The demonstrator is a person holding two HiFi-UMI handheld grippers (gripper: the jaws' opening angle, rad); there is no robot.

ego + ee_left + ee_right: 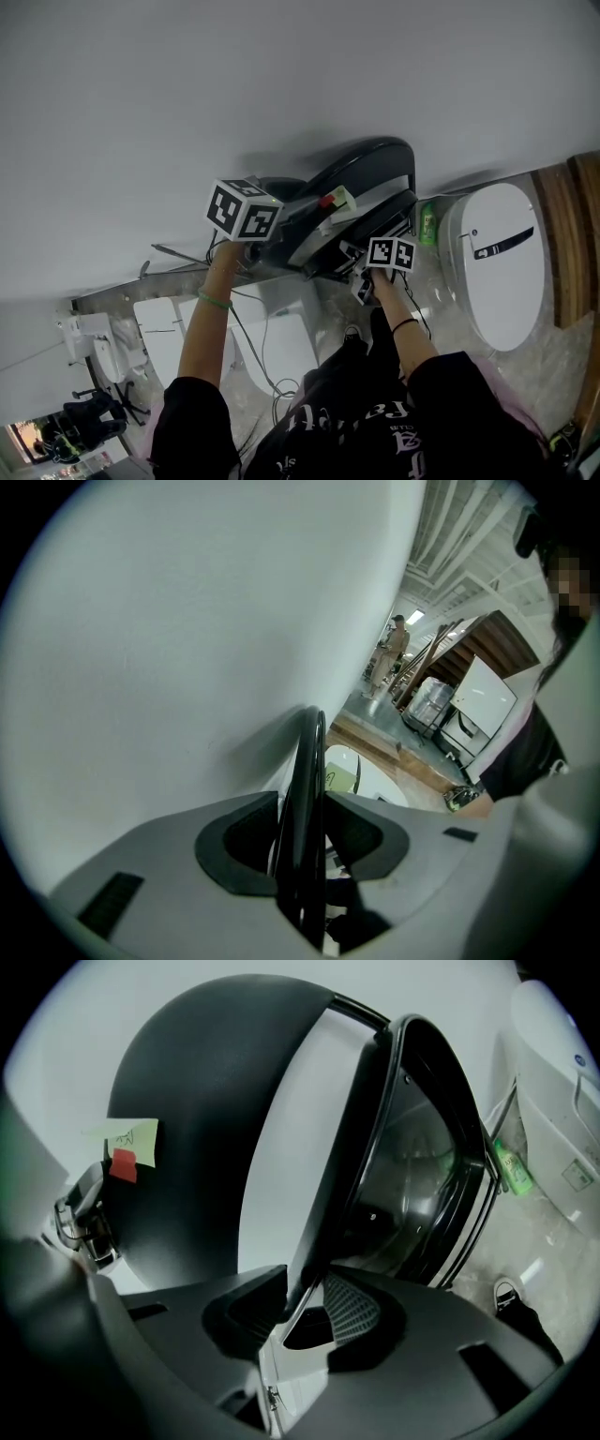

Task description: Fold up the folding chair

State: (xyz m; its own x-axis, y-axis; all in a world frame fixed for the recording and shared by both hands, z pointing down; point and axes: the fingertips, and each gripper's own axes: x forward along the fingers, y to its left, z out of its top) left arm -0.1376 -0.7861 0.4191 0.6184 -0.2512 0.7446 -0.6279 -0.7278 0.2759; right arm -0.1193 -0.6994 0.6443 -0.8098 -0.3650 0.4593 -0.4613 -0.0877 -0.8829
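The black folding chair (361, 173) stands folded nearly flat against the white wall, and a yellow note with a red tag (337, 199) is stuck on it. My left gripper (261, 232), under its marker cube, is on the chair's left side. In the left gripper view, the chair's thin black rim (307, 761) runs straight between the pads of the left gripper (302, 829), which press on it. My right gripper (375, 270) holds the lower right side. In the right gripper view, a slim frame bar (323, 1232) is pinched between the pads of the right gripper (305, 1288), beside the round seat (197, 1119).
A white toilet-like fixture (497, 258) and a green bottle (427, 225) sit right of the chair, with a wooden strip (562, 234) beyond. More white fixtures (159, 333) and cables lie on the left. A person (396, 639) stands far off.
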